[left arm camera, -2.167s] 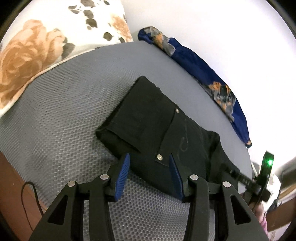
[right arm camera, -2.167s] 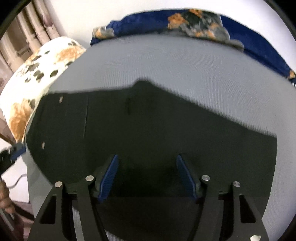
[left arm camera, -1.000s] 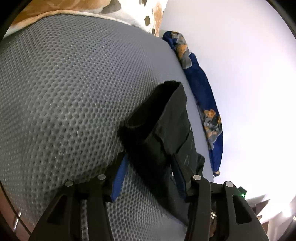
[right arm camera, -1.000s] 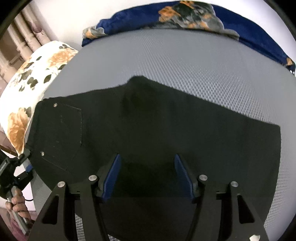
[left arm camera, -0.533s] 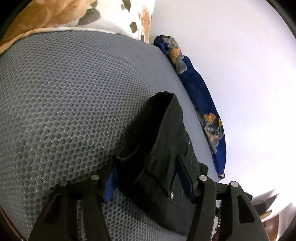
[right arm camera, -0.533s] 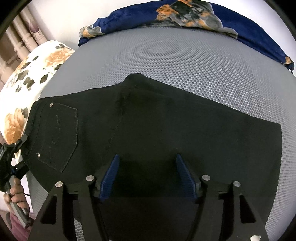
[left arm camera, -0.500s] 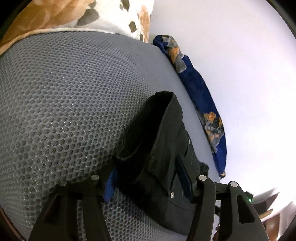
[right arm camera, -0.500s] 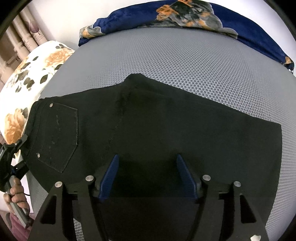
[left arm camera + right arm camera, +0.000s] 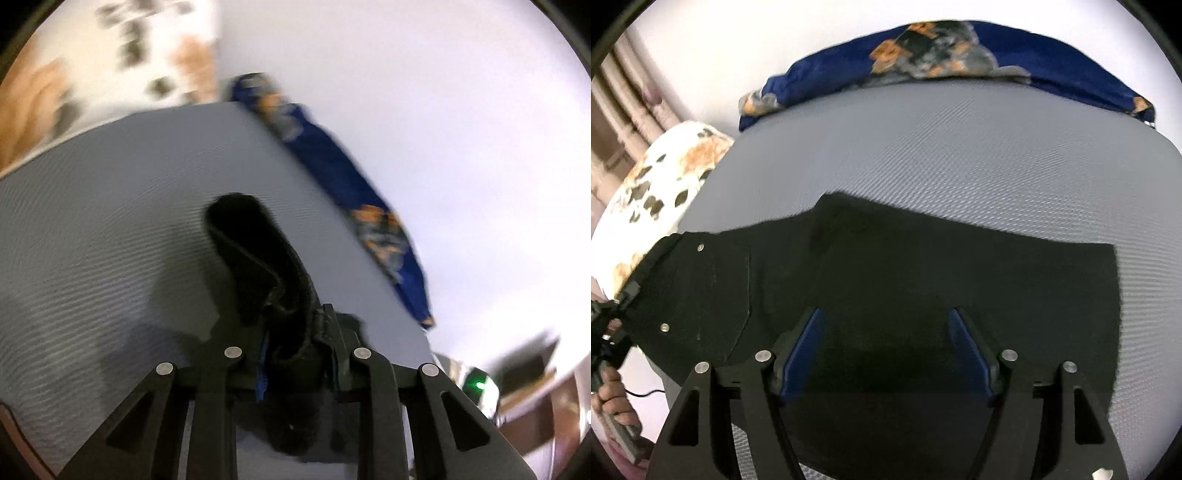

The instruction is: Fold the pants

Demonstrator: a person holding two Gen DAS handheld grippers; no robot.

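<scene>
left gripper (image 9: 297, 347) closing, pads pinching the waist end of the black pants (image 9: 923, 288); right gripper (image 9: 884, 350) opening, spread above the cloth.

Black pants (image 9: 886, 280), grey mesh mattress (image 9: 960, 147), navy floral cloth (image 9: 942, 55), white floral pillow (image 9: 657, 199).

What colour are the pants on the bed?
Black pants, seen best in the right wrist view.
</scene>
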